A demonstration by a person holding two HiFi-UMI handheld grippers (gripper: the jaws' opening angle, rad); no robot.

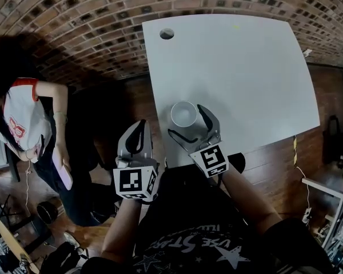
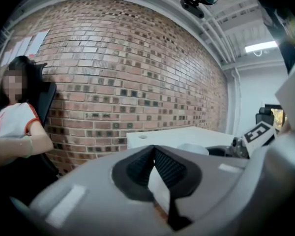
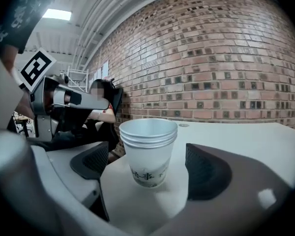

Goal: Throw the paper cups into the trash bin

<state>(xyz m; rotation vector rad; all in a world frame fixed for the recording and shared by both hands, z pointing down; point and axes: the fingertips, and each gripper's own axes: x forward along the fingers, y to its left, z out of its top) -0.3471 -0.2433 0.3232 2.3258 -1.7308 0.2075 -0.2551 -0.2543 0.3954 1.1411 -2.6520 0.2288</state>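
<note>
A stack of white paper cups [image 1: 184,114] stands upright near the front edge of the white table [image 1: 246,67]. My right gripper [image 1: 186,122] is open, with one finger on each side of the stack and neither pad touching it. In the right gripper view the cups [image 3: 147,149] stand between the two dark pads [image 3: 206,171] with a gap on both sides. My left gripper [image 1: 138,133] hangs off the table's left edge, shut and empty, its pads [image 2: 162,163] meeting at the tips. No trash bin is in view.
A person [image 1: 23,119] in a white and red shirt stands to the left, beside a brick wall [image 2: 137,73]. The table has a cable hole [image 1: 166,33] at its far left corner. Dark wooden floor [image 1: 286,164] surrounds the table.
</note>
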